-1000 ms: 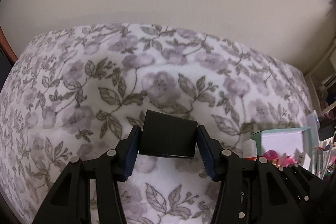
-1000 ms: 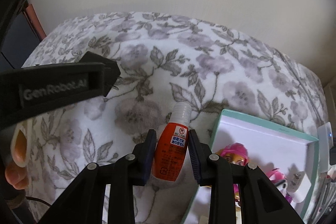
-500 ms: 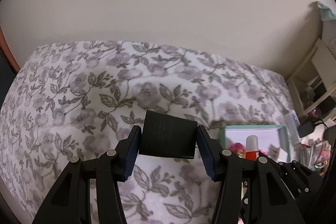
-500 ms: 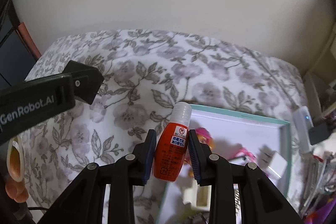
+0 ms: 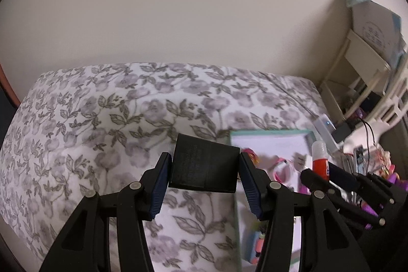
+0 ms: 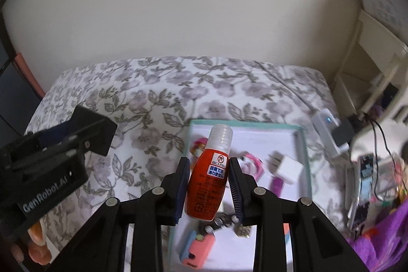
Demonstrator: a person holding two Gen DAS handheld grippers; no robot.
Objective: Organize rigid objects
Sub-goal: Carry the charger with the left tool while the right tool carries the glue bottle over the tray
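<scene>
My left gripper (image 5: 205,165) is shut on a flat black box (image 5: 204,166), held in the air above the flowered bedspread (image 5: 102,119), just left of the teal-rimmed white box (image 5: 270,132). My right gripper (image 6: 209,170) is shut on a small orange bottle (image 6: 207,185) with a clear cap, upright over the white box (image 6: 244,123). Inside that box lie pink toys (image 6: 251,162), a white charger plug (image 6: 287,166) and a coral-and-blue item (image 6: 196,250). The left gripper (image 6: 51,159) shows at the left of the right wrist view, and the orange bottle (image 5: 320,157) at the right of the left wrist view.
A plain wall rises behind the bed. At the right stand a cream shelf unit (image 5: 364,63), a white device with a blue light (image 6: 325,126), a black adapter with cables (image 6: 343,133) and purple clutter (image 6: 382,241). Fingers of a hand (image 6: 35,244) show at bottom left.
Both grippers have risen and moved right while keeping their loads. The white box has come further into both views, now lying under the orange bottle.
</scene>
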